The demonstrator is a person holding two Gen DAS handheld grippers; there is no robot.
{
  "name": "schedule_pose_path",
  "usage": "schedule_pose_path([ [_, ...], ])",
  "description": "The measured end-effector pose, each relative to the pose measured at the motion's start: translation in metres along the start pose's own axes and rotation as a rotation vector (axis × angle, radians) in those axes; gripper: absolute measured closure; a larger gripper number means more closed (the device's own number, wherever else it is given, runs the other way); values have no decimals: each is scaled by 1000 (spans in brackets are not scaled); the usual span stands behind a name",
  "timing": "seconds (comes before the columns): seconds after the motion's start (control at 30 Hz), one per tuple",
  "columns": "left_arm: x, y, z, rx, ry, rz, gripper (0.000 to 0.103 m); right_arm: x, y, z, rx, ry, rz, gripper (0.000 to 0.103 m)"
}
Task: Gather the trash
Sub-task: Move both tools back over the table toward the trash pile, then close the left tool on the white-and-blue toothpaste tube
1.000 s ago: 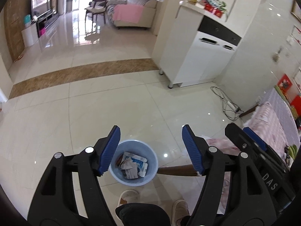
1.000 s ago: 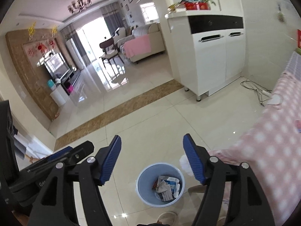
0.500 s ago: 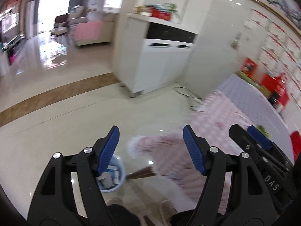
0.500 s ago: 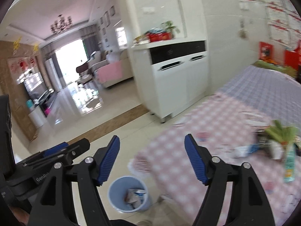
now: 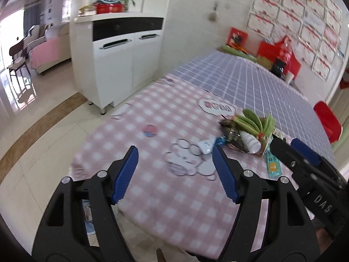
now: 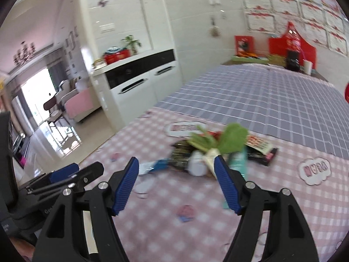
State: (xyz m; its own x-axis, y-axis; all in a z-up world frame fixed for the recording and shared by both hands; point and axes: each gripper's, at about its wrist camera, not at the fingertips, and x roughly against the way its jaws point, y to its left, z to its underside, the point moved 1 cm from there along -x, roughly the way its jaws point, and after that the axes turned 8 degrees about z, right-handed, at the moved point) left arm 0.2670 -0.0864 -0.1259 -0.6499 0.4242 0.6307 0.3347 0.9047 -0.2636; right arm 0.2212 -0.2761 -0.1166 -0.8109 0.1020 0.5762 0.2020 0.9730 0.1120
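Left wrist view: hovering over pink checked tablecloth point(image 5: 157, 113), left gripper point(image 5: 175, 152) holding its jaws wide apart, gripping nothing. Lying ahead and slightly right on the cloth, trash pile point(image 5: 244, 135): leafy greens point(image 5: 255, 120), white bottle point(image 5: 250, 140), teal packet point(image 5: 272, 163), small white tube point(image 5: 206, 145). Peeking out low left behind the gripper, blue bin point(image 5: 88, 224).

Right wrist view: pointing at the same blurred pile point(image 6: 216, 150), right gripper point(image 6: 176, 168) also gaping wide, clamping nothing, not touching the pile.
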Motion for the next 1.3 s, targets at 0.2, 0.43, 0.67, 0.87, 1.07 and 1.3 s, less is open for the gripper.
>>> schedule_pose_path([
  [0.2, -28, -17, -3, -51, 25, -18, 33, -15, -29, 2, -44, 32, 23, 33],
  [0.43, -52, -26, -3, -70, 59, -44, 34, -24, -45, 4, -84, 59, 3, 33],
  [0.67, -59, -35, -4, -88, 69, -52, 34, -35, -54, -1, -96, 83, -12, 33],
  [0.87, -67, -42, -2, -114, 83, -66, 34, -40, -64, 2, -115, 91, -23, 33],
  [1.07, -73, -42, -1, -104, 90, -70, 34, -47, -69, 4, -129, 109, -31, 33],
  [1.3, -75, -41, 0, -89, 85, -67, 34, -52, -69, 1, -124, 122, -27, 33],
])
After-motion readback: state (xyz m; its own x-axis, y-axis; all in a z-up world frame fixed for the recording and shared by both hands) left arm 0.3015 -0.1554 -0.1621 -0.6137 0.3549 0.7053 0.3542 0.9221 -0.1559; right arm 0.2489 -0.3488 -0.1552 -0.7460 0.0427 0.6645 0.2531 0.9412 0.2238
